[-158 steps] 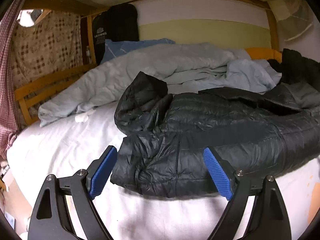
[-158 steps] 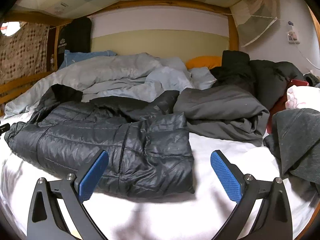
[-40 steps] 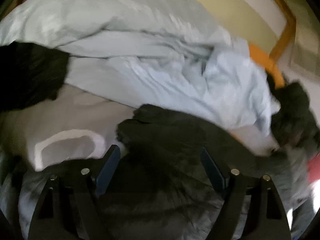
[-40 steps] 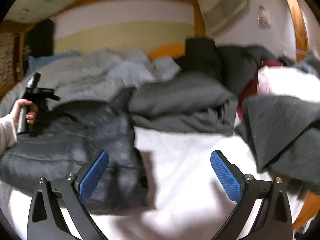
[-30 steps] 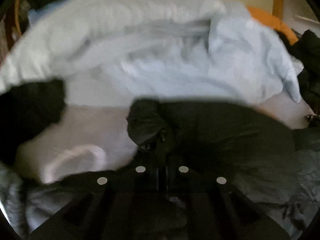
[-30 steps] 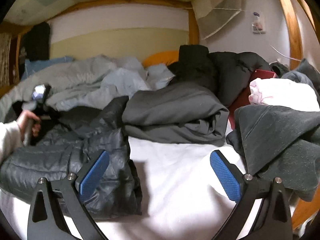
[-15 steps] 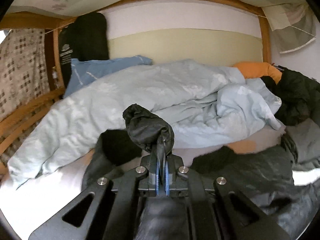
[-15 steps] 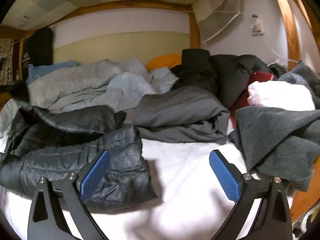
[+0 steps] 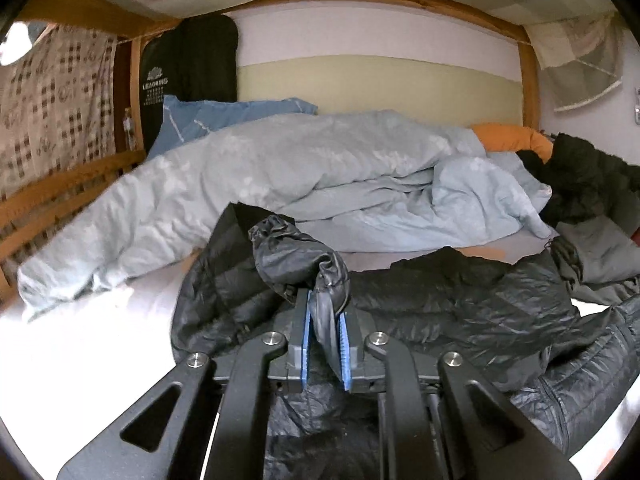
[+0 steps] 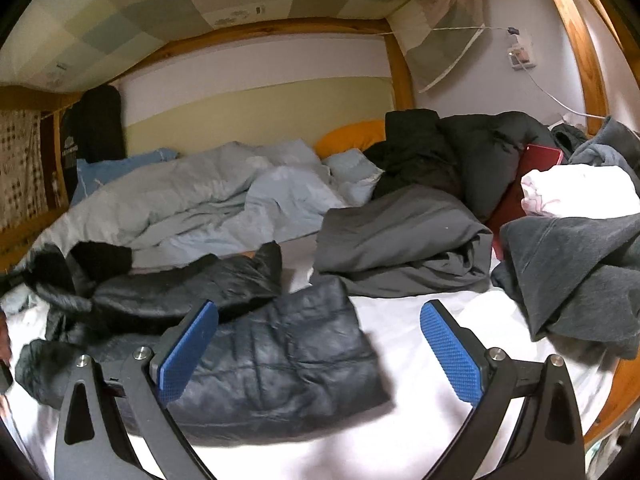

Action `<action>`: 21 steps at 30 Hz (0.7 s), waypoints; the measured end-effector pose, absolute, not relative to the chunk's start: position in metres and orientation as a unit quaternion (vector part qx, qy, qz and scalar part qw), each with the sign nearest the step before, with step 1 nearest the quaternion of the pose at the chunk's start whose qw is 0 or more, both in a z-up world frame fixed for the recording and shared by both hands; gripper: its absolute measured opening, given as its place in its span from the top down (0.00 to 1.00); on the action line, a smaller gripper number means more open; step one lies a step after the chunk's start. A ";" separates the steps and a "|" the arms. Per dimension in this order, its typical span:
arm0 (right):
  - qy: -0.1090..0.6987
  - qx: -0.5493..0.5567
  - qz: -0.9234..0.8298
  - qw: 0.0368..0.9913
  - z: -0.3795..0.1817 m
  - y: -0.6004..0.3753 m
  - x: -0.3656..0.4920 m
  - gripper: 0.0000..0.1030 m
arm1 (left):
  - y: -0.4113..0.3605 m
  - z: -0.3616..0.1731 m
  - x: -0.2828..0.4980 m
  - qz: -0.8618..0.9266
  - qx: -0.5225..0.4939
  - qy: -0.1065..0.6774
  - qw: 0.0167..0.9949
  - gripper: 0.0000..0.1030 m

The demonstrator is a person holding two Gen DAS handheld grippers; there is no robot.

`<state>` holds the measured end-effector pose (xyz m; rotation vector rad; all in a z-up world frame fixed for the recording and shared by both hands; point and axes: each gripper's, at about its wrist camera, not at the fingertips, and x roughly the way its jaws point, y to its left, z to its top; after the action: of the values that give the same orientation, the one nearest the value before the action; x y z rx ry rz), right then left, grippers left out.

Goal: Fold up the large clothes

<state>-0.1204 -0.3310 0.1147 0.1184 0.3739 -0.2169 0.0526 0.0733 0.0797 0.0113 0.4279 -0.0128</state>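
Observation:
A black quilted puffer jacket (image 9: 460,312) lies spread on the white bed sheet (image 9: 80,340). My left gripper (image 9: 325,340) is shut on a bunched fold of the jacket, held up between its blue pads. The same jacket shows in the right wrist view (image 10: 280,352), lying low and to the left. My right gripper (image 10: 316,344) is open and empty, just above the jacket's near right corner and the white sheet (image 10: 400,420).
A light blue duvet (image 9: 300,184) lies crumpled behind the jacket. A dark grey garment (image 10: 400,240) and a heap of dark clothes (image 10: 580,272) lie to the right, with a white folded item (image 10: 576,192). Wooden bed rails (image 9: 60,192) bound the left side.
My left gripper closed on a fold of the jacket and lifted it toward me. The jacket's upper part has shifted. My right gripper stayed open and moved little.

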 end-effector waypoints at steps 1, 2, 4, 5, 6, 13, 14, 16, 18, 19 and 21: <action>0.184 0.059 -0.107 0.975 0.115 -0.327 -0.120 0.01 | 0.075 0.074 0.052 -0.007 -0.004 0.215 0.977 0.88; 0.185 0.055 -0.105 0.976 0.115 -0.324 -0.119 0.01 | 0.077 0.065 0.052 -0.007 -0.011 0.220 0.975 0.88; 0.195 0.034 -0.105 0.975 0.111 -0.312 -0.115 0.01 | 0.083 0.049 0.049 0.004 -0.005 0.229 0.973 0.88; 0.198 0.022 -0.105 0.974 0.108 -0.306 -0.113 0.01 | 0.084 0.039 0.048 0.013 0.006 0.237 0.971 0.88; 0.202 0.010 -0.105 0.974 0.106 -0.299 -0.111 0.01 | 0.082 0.028 0.050 0.022 0.035 0.255 0.966 0.86; 0.214 -0.094 -0.096 0.968 0.086 -0.247 -0.100 0.01 | 0.098 0.011 0.076 0.023 0.027 0.305 0.952 0.79; 0.212 -0.116 -0.098 0.965 0.081 -0.238 -0.100 0.01 | 0.099 0.011 0.077 0.026 0.036 0.295 0.954 0.76; 0.216 -0.141 -0.091 0.962 0.075 -0.222 -0.099 0.01 | 0.098 0.007 0.078 0.040 0.082 0.279 0.956 0.58; 0.231 -0.131 -0.058 0.962 0.073 -0.211 -0.096 0.01 | 0.105 0.000 0.070 0.031 0.099 0.272 0.957 0.49; 0.239 -0.110 -0.032 0.964 0.072 -0.209 -0.094 0.01 | 0.113 -0.001 0.062 0.005 0.078 0.272 0.959 0.43; 0.257 -0.047 0.018 0.965 0.072 -0.210 -0.091 0.01 | 0.125 0.002 0.045 -0.051 0.035 0.271 0.961 0.27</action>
<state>-0.0910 -0.2102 0.0723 -0.0959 0.5207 0.0360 0.0452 0.1255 0.0020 0.0712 0.5488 -0.1030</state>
